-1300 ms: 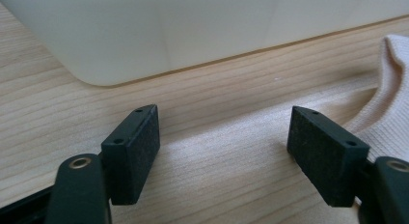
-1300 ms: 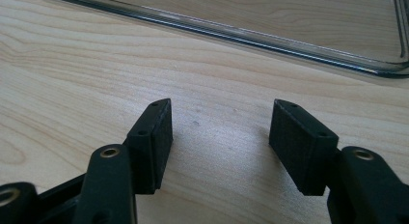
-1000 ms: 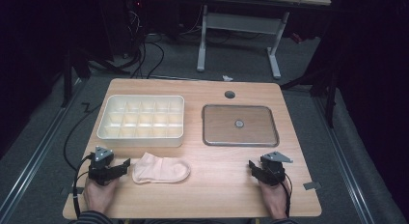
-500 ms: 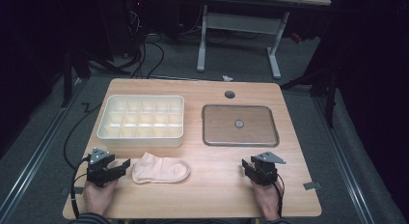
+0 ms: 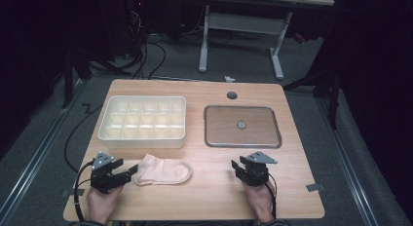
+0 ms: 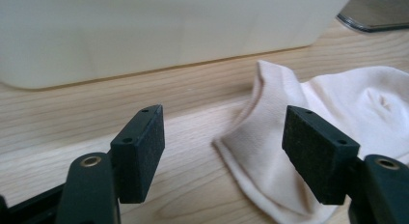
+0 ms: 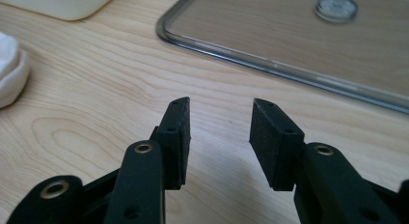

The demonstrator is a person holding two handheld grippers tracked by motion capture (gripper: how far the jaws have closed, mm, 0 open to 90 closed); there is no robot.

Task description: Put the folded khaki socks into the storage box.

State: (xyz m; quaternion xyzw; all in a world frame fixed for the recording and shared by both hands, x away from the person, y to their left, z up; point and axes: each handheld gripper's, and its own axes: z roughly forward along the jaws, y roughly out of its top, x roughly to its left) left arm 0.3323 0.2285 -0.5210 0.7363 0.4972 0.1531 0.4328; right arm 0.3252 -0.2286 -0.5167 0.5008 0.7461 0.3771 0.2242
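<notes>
On a light wooden table (image 5: 209,197), seen from above, a person holds a black two-jaw gripper in each hand near the front edge. At the front left, the left gripper (image 5: 127,173) lies low, its jaws spread wide and pointing right at the cuff of a pale pink sock (image 5: 163,169) that lies flat just beside it. From the left gripper view, the sock's (image 6: 337,132) cuff edge sits between the two black pads without being pinched, with bare wood under the rest of the gap. Behind the sock stands a cream compartment tray (image 5: 143,121), its small cells empty. To its right lies a flat clear lid (image 5: 242,126) with a small round knob at its centre. At the front right, the right gripper (image 5: 238,168) rests over bare wood, jaws partly apart and holding nothing, well apart from the sock.
</notes>
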